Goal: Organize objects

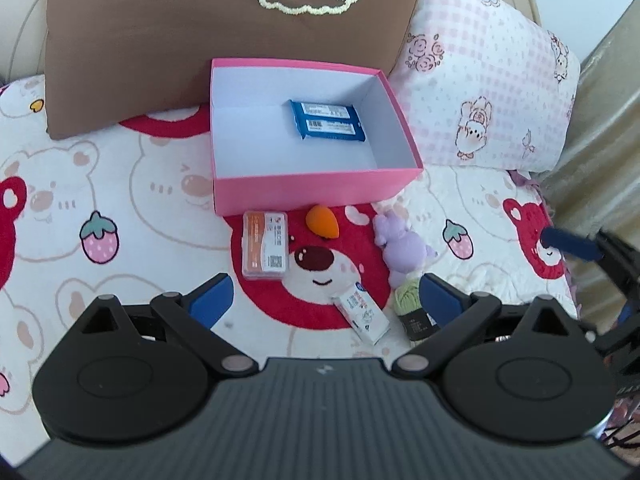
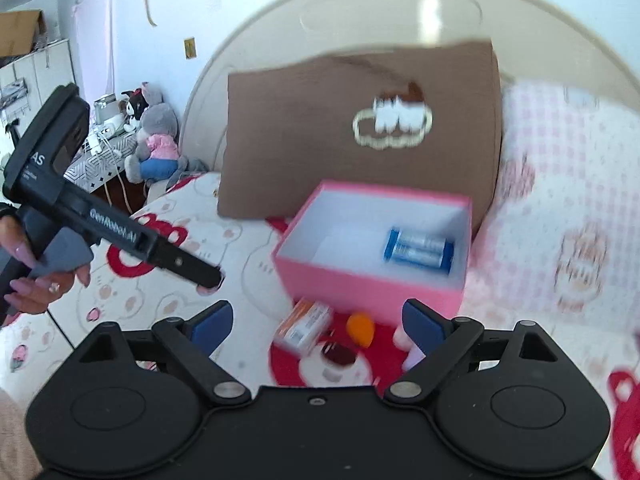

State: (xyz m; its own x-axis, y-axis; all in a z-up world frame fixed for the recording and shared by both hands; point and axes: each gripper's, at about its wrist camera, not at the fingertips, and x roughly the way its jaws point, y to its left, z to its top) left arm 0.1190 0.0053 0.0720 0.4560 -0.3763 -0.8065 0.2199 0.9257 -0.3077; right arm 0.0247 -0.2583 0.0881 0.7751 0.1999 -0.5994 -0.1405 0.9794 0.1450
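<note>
Two grippers: left (image 1: 326,298) and right (image 2: 316,326) are held spread, nothing between.
Box (image 1: 316,194): blue packet (image 1: 328,121) is kept inside.
Before box: case (image 1: 265,245), sponge (image 1: 321,221), plush (image 1: 402,249), carton (image 1: 362,312), yarn (image 1: 408,301).

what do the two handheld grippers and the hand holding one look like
Both grippers are matte black: the right gripper has two round housings, silver pivot pins and blue pads on its fingers. The left gripper matches; seen side-on, it carries white "GenRobot.AI" lettering and a grey trigger. The hand has long pale nails and a ring.

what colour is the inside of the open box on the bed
White inside, pink outside; the box shows best in the left wrist view.
</note>
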